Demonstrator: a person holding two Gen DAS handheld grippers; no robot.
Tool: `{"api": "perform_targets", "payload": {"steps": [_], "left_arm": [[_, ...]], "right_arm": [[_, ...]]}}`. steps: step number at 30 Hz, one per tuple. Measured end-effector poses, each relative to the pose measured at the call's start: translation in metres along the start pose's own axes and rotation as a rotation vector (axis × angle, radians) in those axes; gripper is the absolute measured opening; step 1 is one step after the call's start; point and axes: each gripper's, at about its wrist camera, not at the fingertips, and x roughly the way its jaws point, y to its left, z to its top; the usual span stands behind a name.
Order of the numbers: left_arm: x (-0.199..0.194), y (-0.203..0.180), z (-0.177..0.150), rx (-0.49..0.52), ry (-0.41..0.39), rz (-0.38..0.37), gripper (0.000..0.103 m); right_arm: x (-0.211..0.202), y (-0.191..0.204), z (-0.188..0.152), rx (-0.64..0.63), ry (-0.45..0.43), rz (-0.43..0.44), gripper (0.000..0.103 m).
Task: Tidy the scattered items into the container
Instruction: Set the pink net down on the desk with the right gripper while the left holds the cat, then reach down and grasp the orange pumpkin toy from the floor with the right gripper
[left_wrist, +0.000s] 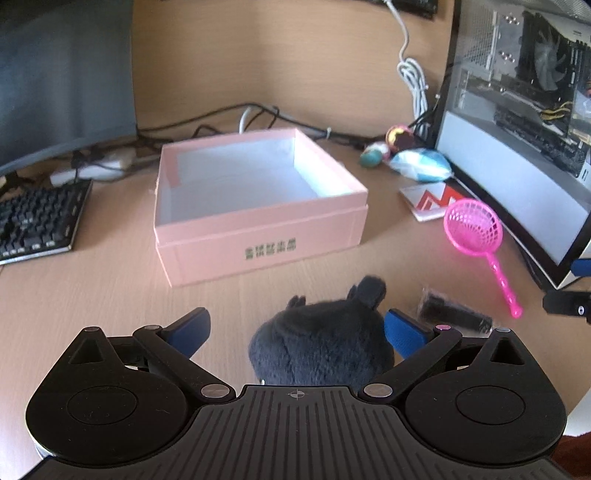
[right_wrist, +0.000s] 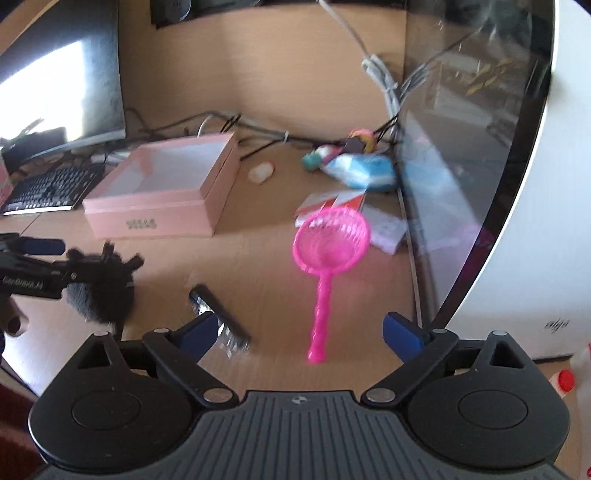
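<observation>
While the right claw is hanging spread and empty, the pink strainer is lying straight ahead on the surface.
Its handle is pointing back at the claw; the left claw, also spread, is straddling the dark plush near the pink box.

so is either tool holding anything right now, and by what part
Neither, it seems. The left tool is open around the dark plush toy, not clearly gripping it; the right tool is open and empty.
</observation>
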Motion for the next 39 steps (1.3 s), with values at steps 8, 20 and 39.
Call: {"api": "perform_targets", "payload": {"steps": [8, 20, 39], "left_arm": [[0.001, 0.002, -0.002, 0.013, 0.009, -0.002, 0.103], [0.005, 0.002, -0.011, 0.023, 0.048, -0.049, 0.103], [0.008, 0.03, 0.003, 0.011, 0.056, -0.133, 0.103]], "right_arm": [[0.006, -0.013, -0.001, 0.048, 0.052, 0.009, 0.099], [0.001, -0.031, -0.028, 0.153, 0.157, 0.012, 0.1], [-0.022, 0.043, -0.018, -0.014, 0.044, -0.161, 0.103]]}}
